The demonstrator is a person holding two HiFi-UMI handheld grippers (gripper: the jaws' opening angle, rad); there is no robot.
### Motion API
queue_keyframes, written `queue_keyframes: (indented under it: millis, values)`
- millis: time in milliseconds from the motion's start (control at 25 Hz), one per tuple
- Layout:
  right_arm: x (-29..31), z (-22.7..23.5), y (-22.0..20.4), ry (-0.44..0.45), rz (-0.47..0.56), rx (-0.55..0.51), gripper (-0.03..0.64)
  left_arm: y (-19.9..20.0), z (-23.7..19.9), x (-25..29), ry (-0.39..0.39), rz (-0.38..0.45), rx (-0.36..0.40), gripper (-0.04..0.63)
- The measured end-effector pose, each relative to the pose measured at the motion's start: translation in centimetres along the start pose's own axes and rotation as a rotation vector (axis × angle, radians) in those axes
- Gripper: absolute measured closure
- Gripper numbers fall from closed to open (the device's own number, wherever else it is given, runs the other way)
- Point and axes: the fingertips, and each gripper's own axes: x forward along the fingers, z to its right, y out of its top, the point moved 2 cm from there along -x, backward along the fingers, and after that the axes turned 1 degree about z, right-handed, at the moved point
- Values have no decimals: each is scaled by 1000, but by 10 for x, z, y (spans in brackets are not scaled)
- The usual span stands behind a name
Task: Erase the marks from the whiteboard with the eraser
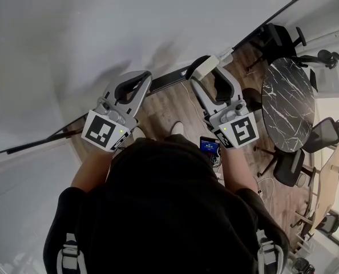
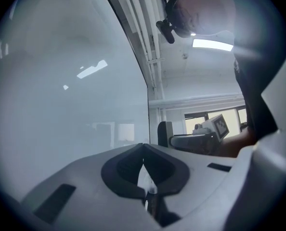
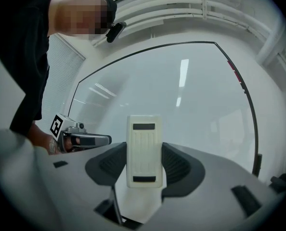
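White plastic eraser [image 3: 144,150], ribbed and rectangular, stands upright between the 2 dark-padded jaws of the right gripper [image 3: 144,166], which are clamped on its long sides. In the right gripper view its back faces the camera, and the whiteboard [image 3: 191,100] fills the field behind it inside a thin dark frame.

In the head view the same eraser [image 1: 205,67] sits at the tip of the right gripper [image 1: 210,74], near the lower dark edge of the whiteboard [image 1: 101,27]. Whether it touches the board surface cannot be told.

The left gripper [image 1: 136,80] is raised beside it, to the person's left, also pointed at the board. In the left gripper view the 2 jaws of the left gripper [image 2: 143,150] are pressed together at their tips with nothing between them, and the whiteboard [image 2: 61,105] lies ahead and to the left.

Each gripper carries a cube with square black-and-white markers near the hand. The person wears a black top.

Below the board lies a wooden floor [image 1: 169,104]. A round table [image 1: 288,104] with a black marbled top stands to the person's right, with black office chairs [image 1: 289,167] around it.
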Motion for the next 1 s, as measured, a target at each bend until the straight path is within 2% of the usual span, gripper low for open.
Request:
queue_keyframes:
  millis: [440, 640, 1000]
  values:
    - [-1, -28, -49, 54, -80, 59, 393, -24, 11, -3, -2, -34, 16, 591]
    - [2, -31, -46, 51, -50, 83, 393, -33, 12, -7, -4, -39, 0, 591]
    - [8, -31, -46, 55, -63, 68, 393, -37, 18, -2, -24, -58, 10, 591]
